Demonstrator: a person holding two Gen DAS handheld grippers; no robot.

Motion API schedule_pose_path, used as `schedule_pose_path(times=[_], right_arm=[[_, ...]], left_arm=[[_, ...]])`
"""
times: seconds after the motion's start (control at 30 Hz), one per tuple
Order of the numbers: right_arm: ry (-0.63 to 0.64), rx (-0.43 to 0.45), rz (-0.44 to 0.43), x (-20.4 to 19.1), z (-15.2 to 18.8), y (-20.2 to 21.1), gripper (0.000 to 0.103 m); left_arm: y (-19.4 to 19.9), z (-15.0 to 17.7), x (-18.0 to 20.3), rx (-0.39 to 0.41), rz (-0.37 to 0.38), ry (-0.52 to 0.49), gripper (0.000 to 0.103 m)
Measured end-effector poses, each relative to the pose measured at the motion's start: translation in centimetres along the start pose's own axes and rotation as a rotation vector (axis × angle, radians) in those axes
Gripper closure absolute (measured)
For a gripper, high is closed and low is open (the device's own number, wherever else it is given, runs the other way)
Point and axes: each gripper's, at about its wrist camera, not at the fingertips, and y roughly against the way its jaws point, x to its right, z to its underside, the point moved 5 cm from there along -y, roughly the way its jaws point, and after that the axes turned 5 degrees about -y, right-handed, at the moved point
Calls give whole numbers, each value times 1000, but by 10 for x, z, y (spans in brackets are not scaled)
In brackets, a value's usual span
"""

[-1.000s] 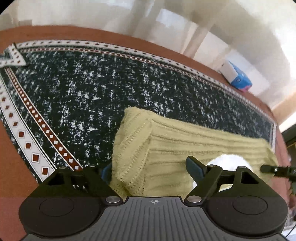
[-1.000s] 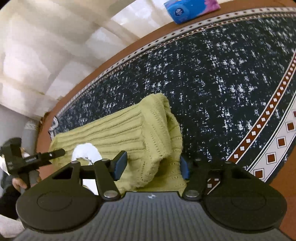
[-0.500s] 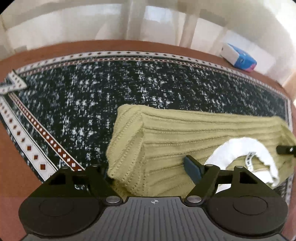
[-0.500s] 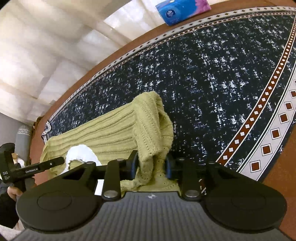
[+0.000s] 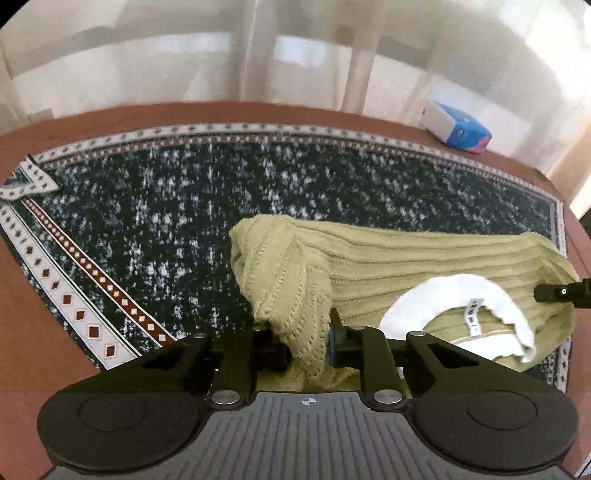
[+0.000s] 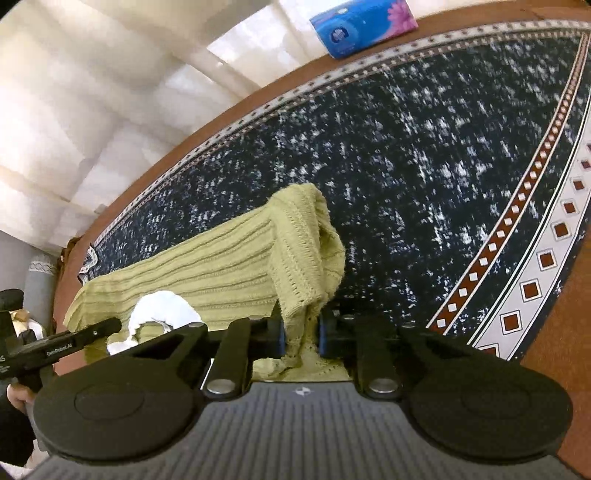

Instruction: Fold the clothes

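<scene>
Left wrist view first: left claw (image 5: 308, 345) now clenched on the near left corner of the green knit sweater (image 5: 424, 266), with a bunched flap of lacy knit pinched between the pads and pulled up off the patterned cloth (image 5: 147, 229). Half a second back, still spread wide around that same corner, so that's the big change here. Rest of the sweater stretched out flat to the right across the dark speckled cloth covering the brown surface (image 5: 33, 347), white collar (image 5: 454, 299) with its little tag facing up near the right end. Tip of the other tool (image 5: 557, 291) poking in at the right edge. Blue tissue pack (image 5: 456, 127) sitting far back right on the bare wood by the curtains. Slightly blurry overall.

Right wrist view: right claw (image 6: 301, 334) squeezed shut on the opposite near corner of the sweater (image 6: 221, 273), knit hanging in a folded hump just above the pads. Already closing in half a second ago, tighter now, and the corner lifted a bit higher off the cloth (image 6: 424, 155). Sweater body trailing off to the left, white collar (image 6: 162, 310) near that end. Left tool (image 6: 59, 345) visible at the far left edge with a bit of hand under it. Tissue pack (image 6: 364, 24) up top on the surface (image 6: 576, 332) edge.
</scene>
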Motion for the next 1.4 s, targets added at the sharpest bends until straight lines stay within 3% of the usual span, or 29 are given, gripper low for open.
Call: schedule_pose_path(times=[0.23, 0.5, 0.77, 0.9, 1.1, 1.23, 1.4], right_arm=[[29, 80, -71, -27, -5, 34, 87], [64, 170, -76, -43, -14, 76, 87], [101, 274, -39, -8, -59, 134, 87], [110, 325, -24, 33, -93, 173, 87], [146, 357, -44, 121, -172, 209, 87], [133, 358, -62, 182, -232, 222, 87], [136, 342, -47, 240, -289, 218, 87]], left_arm=[[28, -7, 16, 83, 31, -14, 89], [42, -29, 42, 150, 95, -28, 89], [31, -74, 124, 214, 122, -128, 89], [9, -107, 188, 244, 115, -155, 89], [-41, -158, 298, 275, 74, -166, 89], [-84, -194, 367, 259, 59, -140, 89], [-141, -228, 420, 233, 30, -153, 89]])
